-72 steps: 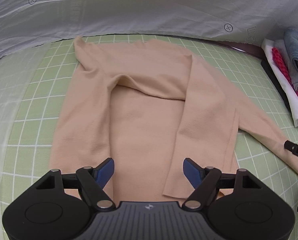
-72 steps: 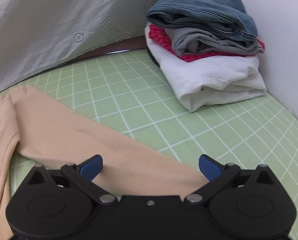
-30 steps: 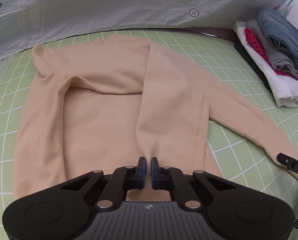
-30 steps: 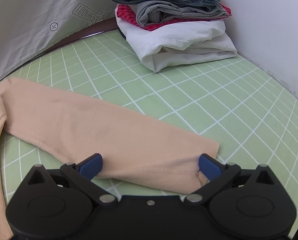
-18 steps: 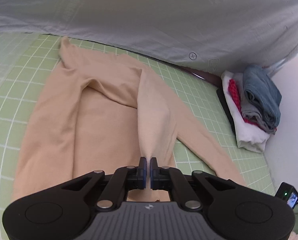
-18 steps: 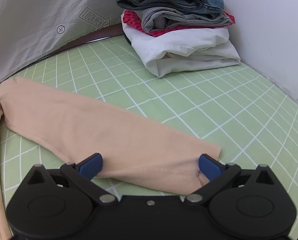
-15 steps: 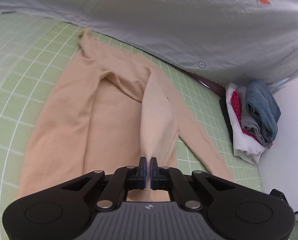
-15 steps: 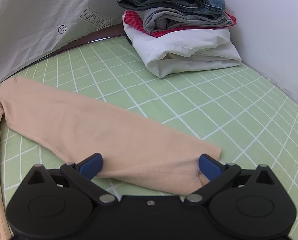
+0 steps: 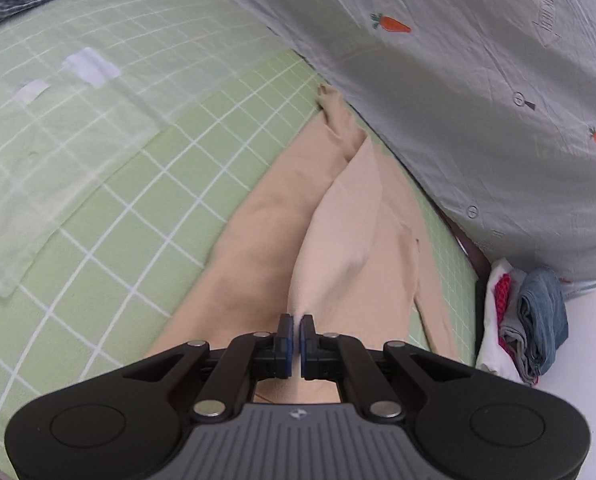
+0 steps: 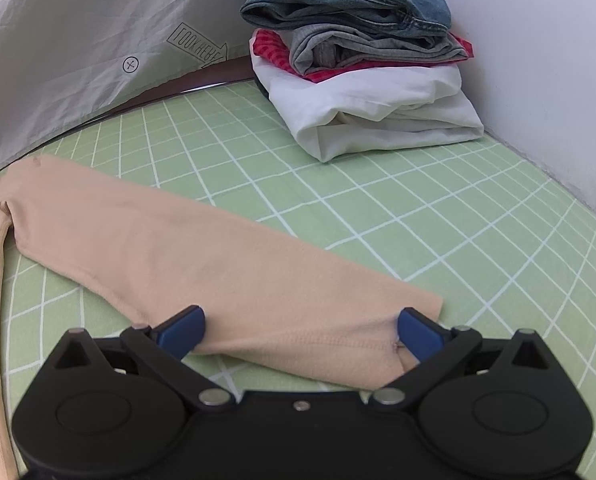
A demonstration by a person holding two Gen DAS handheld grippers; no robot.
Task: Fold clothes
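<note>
Left wrist view: left gripper (image 9: 294,326), lower centre, fingers pressed together on the end of a top (image 9: 258,248) sleeve. A second ago that sleeve lay flat across the body; now it rises as a taut ridge from the jaws toward the collar, upper centre. Judgement: sleeve fold under way, cloth lifted and being carried over the body.
- Top: peach, long-sleeved, spread on the green grid mat (image 9: 146,184), running from lower centre to upper centre of the frame.
- Sheet (image 9: 477,80): grey, carrot print, upper right.
- Stack (image 9: 525,320): folded clothes, right edge.

Right wrist view: right gripper (image 10: 299,330), lower centre, fingers spread wide, holding nothing, placed as a second ago.
- Other sleeve (image 10: 202,264): flat on the mat, cuff lying between the open fingers, not pinched. Judgement: next to be grasped and folded.
- Stack, upper right: jeans on top, grey, red and white items beneath.
</note>
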